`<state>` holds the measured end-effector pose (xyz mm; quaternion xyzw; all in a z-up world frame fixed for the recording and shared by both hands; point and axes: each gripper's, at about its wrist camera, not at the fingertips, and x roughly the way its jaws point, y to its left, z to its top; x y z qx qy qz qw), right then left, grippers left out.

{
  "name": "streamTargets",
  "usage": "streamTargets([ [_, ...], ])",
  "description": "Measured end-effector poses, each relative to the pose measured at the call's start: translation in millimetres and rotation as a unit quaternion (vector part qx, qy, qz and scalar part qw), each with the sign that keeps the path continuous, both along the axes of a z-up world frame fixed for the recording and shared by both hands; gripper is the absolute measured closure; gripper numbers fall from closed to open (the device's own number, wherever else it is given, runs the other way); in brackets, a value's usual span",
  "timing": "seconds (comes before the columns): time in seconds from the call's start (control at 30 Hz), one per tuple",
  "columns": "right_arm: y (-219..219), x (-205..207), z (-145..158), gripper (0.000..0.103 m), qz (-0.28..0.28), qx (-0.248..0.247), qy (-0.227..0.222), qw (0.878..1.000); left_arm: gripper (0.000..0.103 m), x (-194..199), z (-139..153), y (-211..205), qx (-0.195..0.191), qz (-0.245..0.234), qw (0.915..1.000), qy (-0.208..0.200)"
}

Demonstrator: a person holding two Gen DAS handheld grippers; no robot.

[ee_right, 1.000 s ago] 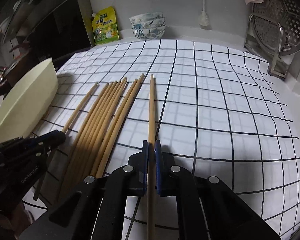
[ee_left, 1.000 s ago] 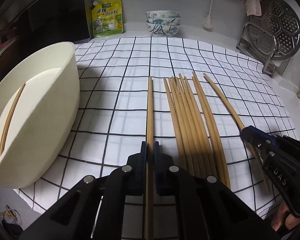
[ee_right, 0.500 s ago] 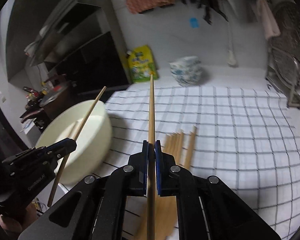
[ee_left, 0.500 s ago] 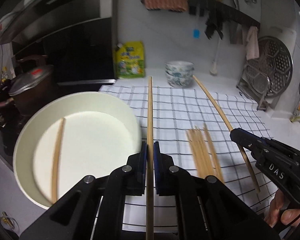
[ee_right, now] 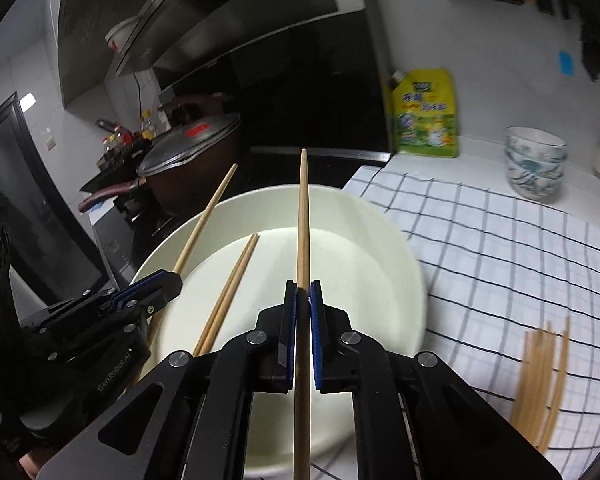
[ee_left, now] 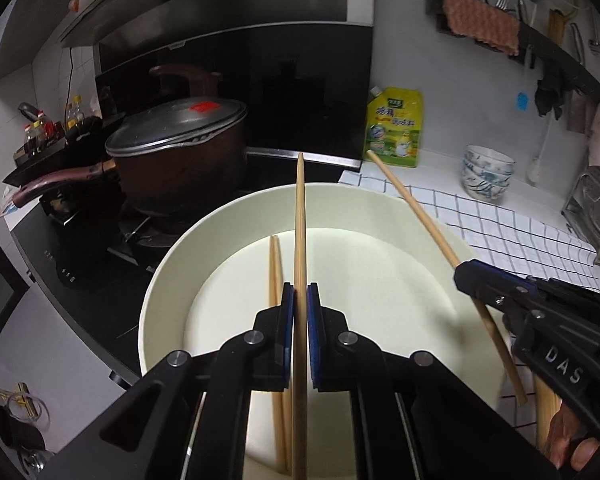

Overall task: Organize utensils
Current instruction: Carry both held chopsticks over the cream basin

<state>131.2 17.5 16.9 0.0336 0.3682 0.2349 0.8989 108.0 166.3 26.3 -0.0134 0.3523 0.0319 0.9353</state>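
Above a cream-white basin [ee_left: 168,280] at the edge of a kitchen counter, two hand-held grippers each carry a single wooden chopstick; the left gripper [ee_left: 299,292] has its blue-padded jaws closed tight on one chopstick [ee_left: 300,216], which runs straight ahead over the basin with its tip toward the dark stove, while the right gripper [ee_right: 303,290] pinches a second chopstick [ee_right: 303,216] in the same way, its tip also out past the far rim. Seen from the left wrist camera, the right gripper sits at the right edge of the view with its chopstick slanting across the basin's right side; a person's fingertips [ee_left: 572,444] show beneath it. Two more chopsticks [ee_right: 230,292] lie side by side on the basin's flat bottom, touching each other. To the right of the basin, a white cloth with a dark grid [ee_right: 500,248] covers the counter, and a loose bundle of chopsticks [ee_right: 540,380], blurred in the right wrist view, lies on it well apart from the basin. Behind the basin a brown pot with a glass lid [ee_left: 176,132] stands on the stove. Near the wall at the back of the counter are a yellow-green pouch [ee_left: 396,128] and, further right, a stack of patterned bowls [ee_left: 488,172]
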Motion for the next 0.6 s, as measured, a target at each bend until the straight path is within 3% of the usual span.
streamTargets([
  [0.17, 26.2, 17.5, -20.1, 0.096, 0.01, -0.022, 0.029, 0.999, 0.096, 17.3, -18.3, 12.4, -0.009, 0.004, 0.9997, 0.021],
  [0.43, 24.5, 27.0, -39.3, 0.096, -0.003, -0.04, 0.057, 0.998, 0.095, 22.0, -24.4, 13.8, -0.012, 0.004, 0.9995, 0.03],
  [0.5, 23.1, 26.5, -37.3, 0.095, -0.006, -0.042, 0.052, 0.998, 0.085, 22.2, -24.8, 17.0, -0.017, 0.012, 0.9992, 0.035],
  [0.6, 18.3, 22.2, -32.6, 0.085, -0.013, -0.041, 0.041, 0.998, 0.07, 20.6, -25.5, 22.0, -0.026, 0.025, 0.9985, 0.042],
])
